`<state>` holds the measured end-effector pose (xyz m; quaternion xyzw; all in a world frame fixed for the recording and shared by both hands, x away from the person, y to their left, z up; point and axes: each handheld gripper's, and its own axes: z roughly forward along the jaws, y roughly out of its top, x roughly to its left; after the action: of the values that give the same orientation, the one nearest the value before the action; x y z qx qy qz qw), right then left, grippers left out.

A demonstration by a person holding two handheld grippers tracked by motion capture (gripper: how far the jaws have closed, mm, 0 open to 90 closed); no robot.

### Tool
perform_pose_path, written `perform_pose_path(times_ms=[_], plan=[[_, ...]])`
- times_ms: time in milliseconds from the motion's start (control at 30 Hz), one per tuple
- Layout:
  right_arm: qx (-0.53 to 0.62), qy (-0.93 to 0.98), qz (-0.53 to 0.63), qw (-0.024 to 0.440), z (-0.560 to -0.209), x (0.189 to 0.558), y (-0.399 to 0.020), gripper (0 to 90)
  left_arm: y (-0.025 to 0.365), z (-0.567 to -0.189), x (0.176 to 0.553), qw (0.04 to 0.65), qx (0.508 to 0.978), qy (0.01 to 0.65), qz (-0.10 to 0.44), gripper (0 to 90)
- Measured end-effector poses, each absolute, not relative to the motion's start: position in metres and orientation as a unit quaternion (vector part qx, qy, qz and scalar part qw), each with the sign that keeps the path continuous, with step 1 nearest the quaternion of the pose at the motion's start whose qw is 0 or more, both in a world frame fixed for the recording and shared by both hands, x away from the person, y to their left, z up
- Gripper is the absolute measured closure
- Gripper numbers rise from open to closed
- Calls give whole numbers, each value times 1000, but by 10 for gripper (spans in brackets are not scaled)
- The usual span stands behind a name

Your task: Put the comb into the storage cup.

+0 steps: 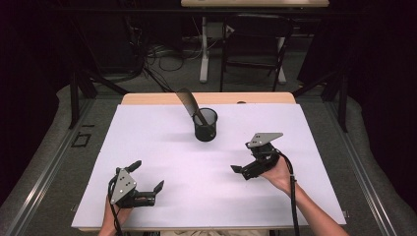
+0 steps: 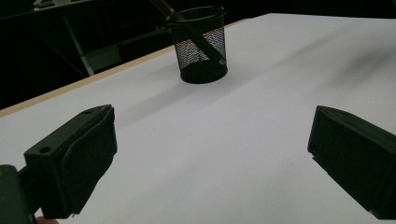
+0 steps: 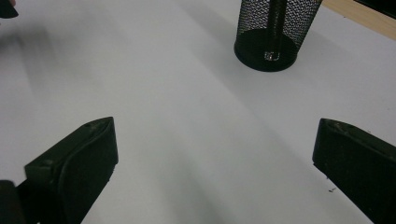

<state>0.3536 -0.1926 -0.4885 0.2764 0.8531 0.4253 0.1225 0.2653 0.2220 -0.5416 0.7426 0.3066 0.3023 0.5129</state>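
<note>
A black mesh cup (image 1: 205, 126) stands upright on the white table top (image 1: 162, 142), toward the back middle. A dark flat-bladed tool (image 1: 188, 102) leans out of it to the back left. The left gripper view has the cup (image 2: 201, 46) ahead with the tool's handle (image 2: 187, 25) slanting inside it. The right gripper view also faces the cup (image 3: 273, 32). My left gripper (image 1: 147, 175) rests open near the front left, with nothing between its jaws. My right gripper (image 1: 244, 161) is held open at the front right, also with nothing in it. Both stand well short of the cup.
A strip of bare wood (image 1: 147, 98) runs along the table's back edge. Beyond it are a dark chair (image 1: 255, 49), a white desk leg (image 1: 203, 49) and cables on the floor (image 1: 162, 54). A black tip of the other gripper (image 3: 7, 9) pokes into the right gripper view's corner.
</note>
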Motion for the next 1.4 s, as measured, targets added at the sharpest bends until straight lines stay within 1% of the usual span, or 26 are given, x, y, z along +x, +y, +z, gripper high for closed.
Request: perform_pose_path(times_ms=[667, 1033, 1400], plan=[[296, 836, 439, 144, -499, 319, -223, 0, 221, -542, 265, 513, 743, 307, 301, 15], [310, 822, 446, 169, -512, 301, -237, 0, 221, -542, 265, 513, 743, 307, 301, 15], [314, 812, 453, 194, -514, 285, -248, 0, 221, -542, 265, 513, 743, 308, 300, 15]])
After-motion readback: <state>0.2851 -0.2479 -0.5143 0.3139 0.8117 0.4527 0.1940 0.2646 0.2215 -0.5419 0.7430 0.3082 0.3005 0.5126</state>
